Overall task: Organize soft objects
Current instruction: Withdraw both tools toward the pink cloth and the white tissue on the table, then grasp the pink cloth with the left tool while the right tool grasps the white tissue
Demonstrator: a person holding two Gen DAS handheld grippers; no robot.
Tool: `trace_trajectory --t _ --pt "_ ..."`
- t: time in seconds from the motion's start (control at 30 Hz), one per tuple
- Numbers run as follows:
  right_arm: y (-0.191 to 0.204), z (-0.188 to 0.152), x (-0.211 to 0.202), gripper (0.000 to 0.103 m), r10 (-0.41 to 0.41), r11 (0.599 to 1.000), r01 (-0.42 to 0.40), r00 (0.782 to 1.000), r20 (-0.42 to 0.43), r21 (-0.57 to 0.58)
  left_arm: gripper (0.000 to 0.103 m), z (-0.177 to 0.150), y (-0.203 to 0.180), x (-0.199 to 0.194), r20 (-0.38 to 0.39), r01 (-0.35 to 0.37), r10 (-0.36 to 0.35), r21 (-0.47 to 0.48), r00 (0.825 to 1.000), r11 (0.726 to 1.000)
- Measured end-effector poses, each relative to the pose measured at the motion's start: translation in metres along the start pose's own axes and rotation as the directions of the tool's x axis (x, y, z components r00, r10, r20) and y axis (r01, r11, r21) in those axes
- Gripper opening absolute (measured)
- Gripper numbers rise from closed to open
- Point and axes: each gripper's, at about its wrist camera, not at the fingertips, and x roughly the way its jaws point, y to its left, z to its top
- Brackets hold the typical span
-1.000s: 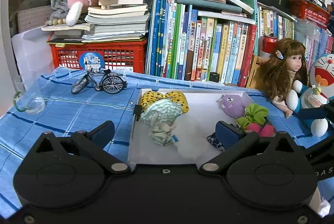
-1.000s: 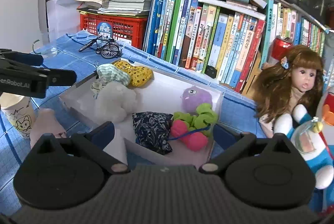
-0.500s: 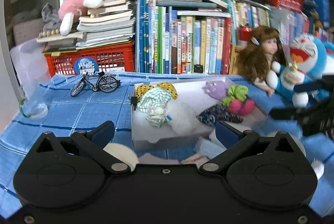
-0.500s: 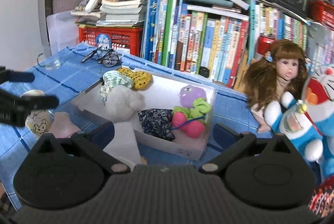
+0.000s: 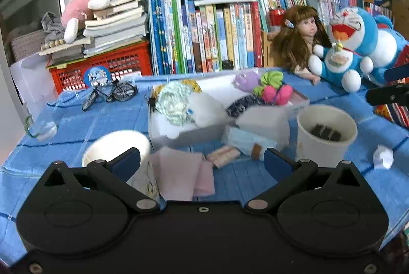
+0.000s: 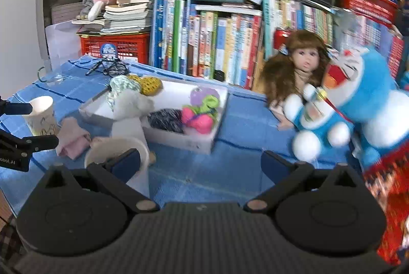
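Both pairs of fingers are spread and empty: left gripper, right gripper. A folded pink cloth lies on the counter at the left gripper's 12 o'clock, near the white box of soft things. I'd lower squarely, pinching the folds together.

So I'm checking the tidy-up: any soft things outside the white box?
Yes. A folded pink cloth lies on the blue tablecloth in front of the white box, beside a paper cup.
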Motion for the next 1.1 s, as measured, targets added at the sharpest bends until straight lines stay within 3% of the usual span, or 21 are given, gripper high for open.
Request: trace_trajectory --t 0.23,0.3,0.4,0.5,0.7,1.1 --pt "-0.006 -0.040 -0.012 0.103 -0.090 0.996 0.090 0.996 -0.020 0.020 0.103 -0.022 -0.001 0.007 -0.024 0.030 -0.031 -0.064 0.999 0.998" --pt "-0.007 -0.048 -0.013 0.103 -0.085 0.996 0.086 0.996 -0.026 0.026 0.103 -0.026 -0.004 0.008 -0.022 0.026 -0.027 -0.057 0.999 0.998" --pt "-0.007 -0.059 -0.012 0.103 -0.070 0.996 0.071 0.997 -0.029 0.046 0.103 -0.031 -0.011 0.015 -0.023 -0.040 0.039 -0.033 0.999 0.999" --pt "-0.005 -0.070 -0.008 0.103 -0.103 0.994 0.104 0.994 -0.038 0.035 0.103 -0.036 -0.017 0.023 -0.019 -0.081 0.081 0.004 0.996 0.997" --pt "-0.003 -0.085 -0.004 0.103 -0.100 0.995 0.101 0.993 -0.059 0.013 0.102 -0.038 -0.024 0.034 -0.019 -0.070 0.070 0.006 0.997 0.998" --pt "-0.004 -0.092 0.002 0.103 -0.071 0.997 0.073 0.995 -0.076 0.014 0.100 -0.029 -0.014 0.070 -0.063 -0.114 0.111 -0.041 0.992 0.993"
